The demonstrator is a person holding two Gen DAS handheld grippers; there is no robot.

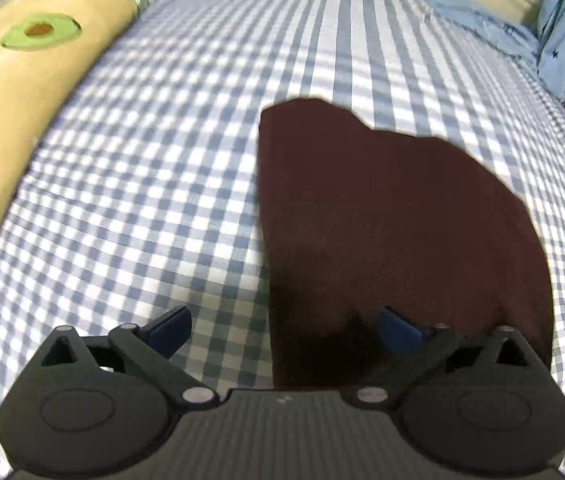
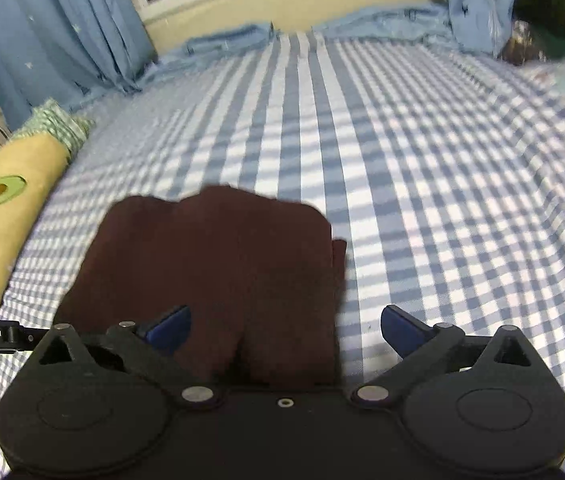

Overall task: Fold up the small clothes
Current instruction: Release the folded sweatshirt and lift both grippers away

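1. Step in hand: both claws are standing clear of the dark maroon garment, which is lying flat on the blue-and-white checked bedsheet. The judgement is that a fold is sitting complete and released, with the piece between folds.

2. Left gripper: its jaws are standing wide apart with nothing pinched. The right-hand blue pad is hovering over the cloth's near left edge; the left-hand pad is hovering over bare sheet.

3. Right gripper: its jaws are likewise standing wide apart and gripping nothing. The garment's near right edge is lying between the pads in the right wrist view; contact cannot be confirmed.

4. Location: in the left wrist view the garment is occupying the field from centre toward 4 o'clock; in the right wrist view it is sitting from centre toward 8 o'clock. The yellow bolster pillow is lying well apart at 9 to 10 o'clock.

5. Orientation: the garment is reading as a roughly rectangular slab, its long axis running from 6 toward 12 o'clock, away from the holder. The far edge is looking uneven and stepped; which end is the waist or collar cannot be told.

6. Next move, as judged: it is calling for pinching the two near corners, or one short end, and carrying that end along the long axis to the far edge, keeping layers aligned.
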